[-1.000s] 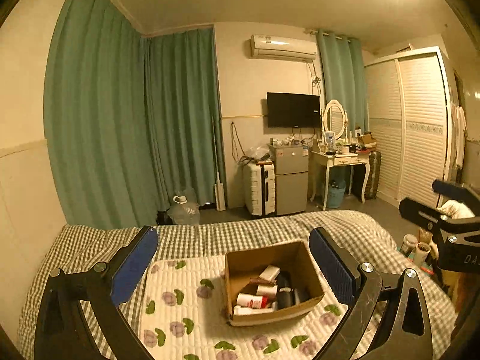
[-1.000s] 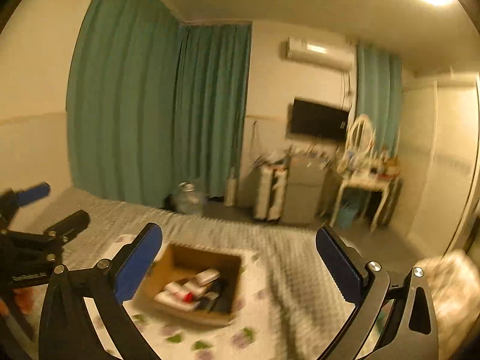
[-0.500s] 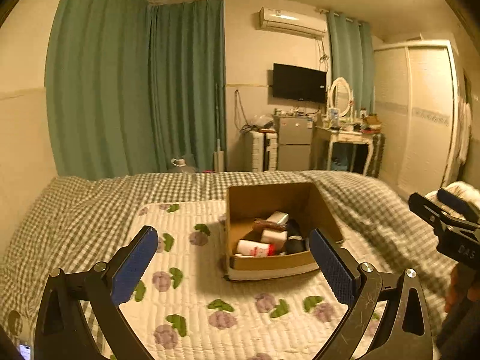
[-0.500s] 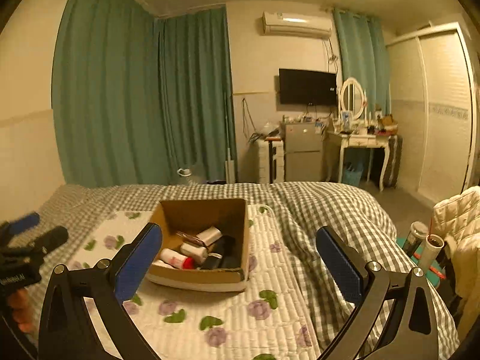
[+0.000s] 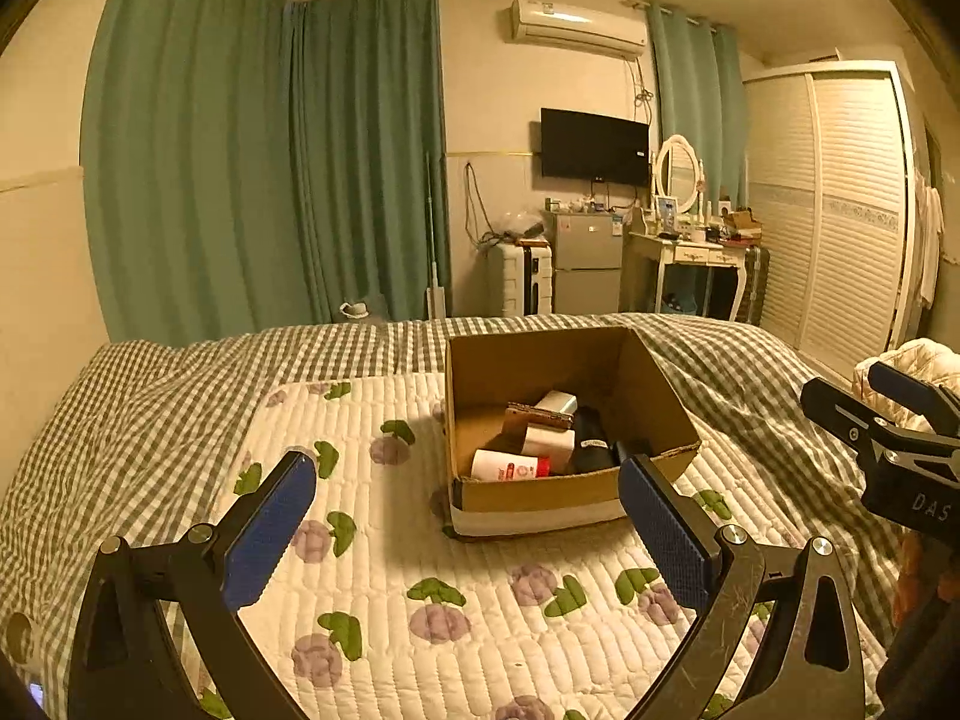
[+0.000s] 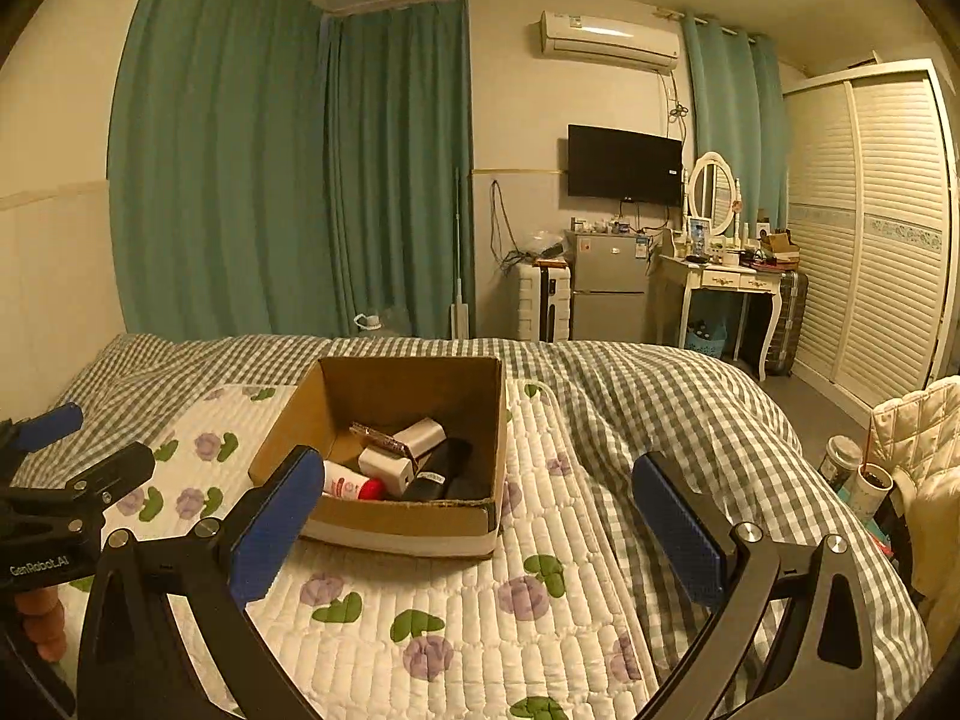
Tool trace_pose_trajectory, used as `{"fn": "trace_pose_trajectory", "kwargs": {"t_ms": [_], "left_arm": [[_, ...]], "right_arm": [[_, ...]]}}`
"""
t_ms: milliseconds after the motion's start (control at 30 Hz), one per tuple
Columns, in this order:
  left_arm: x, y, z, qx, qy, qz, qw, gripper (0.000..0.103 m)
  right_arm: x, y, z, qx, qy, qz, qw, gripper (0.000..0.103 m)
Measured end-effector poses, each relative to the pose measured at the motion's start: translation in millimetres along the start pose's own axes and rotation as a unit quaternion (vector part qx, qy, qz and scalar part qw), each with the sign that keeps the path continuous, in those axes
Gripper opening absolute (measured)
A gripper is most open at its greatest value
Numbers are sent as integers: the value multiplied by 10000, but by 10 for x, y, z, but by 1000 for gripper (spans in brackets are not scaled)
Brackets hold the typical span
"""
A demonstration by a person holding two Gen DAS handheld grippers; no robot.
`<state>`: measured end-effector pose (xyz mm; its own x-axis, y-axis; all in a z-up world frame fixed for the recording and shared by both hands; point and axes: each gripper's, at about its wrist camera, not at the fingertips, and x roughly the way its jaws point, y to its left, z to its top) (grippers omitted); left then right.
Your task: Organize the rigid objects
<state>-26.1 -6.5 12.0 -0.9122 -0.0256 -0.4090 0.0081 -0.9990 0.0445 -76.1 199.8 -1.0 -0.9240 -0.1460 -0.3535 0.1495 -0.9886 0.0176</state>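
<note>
— Several rigid things sit heaped in the cardboard box [image 5: 558,432], and the box rests on the quilted mat [image 5: 420,570] on the bed [image 6: 648,396]. How would you handle them?

— I go by size. The box itself is stiff card, likely light; I would take it by a side wall, though a wall may flex under a pinch. The black case [image 6: 441,468] looks hard and smooth — maybe slippery, so I grip across its narrow width. The white tube with the red cap [image 6: 351,485] is round and could roll; I take it mid-body. The small white block [image 6: 389,463] looks easiest, with flat faces.

— And your claws?

— My left gripper [image 5: 465,507] and right gripper [image 6: 474,513] are both spread wide, holding nothing, short of the box.
</note>
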Motion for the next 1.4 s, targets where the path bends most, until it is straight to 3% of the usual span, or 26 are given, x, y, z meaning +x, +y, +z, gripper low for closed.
{"fn": "trace_pose_trajectory", "kwargs": {"t_ms": [200,1400], "left_arm": [[-6,-38,4,109,-3,-85,9999,103],[66,-53,-14,9,127,-162,9998,103]], "right_arm": [[53,-50,-33,139,196,-24,9997,103],[179,21,-113,140,452,31,9989,103]]}}
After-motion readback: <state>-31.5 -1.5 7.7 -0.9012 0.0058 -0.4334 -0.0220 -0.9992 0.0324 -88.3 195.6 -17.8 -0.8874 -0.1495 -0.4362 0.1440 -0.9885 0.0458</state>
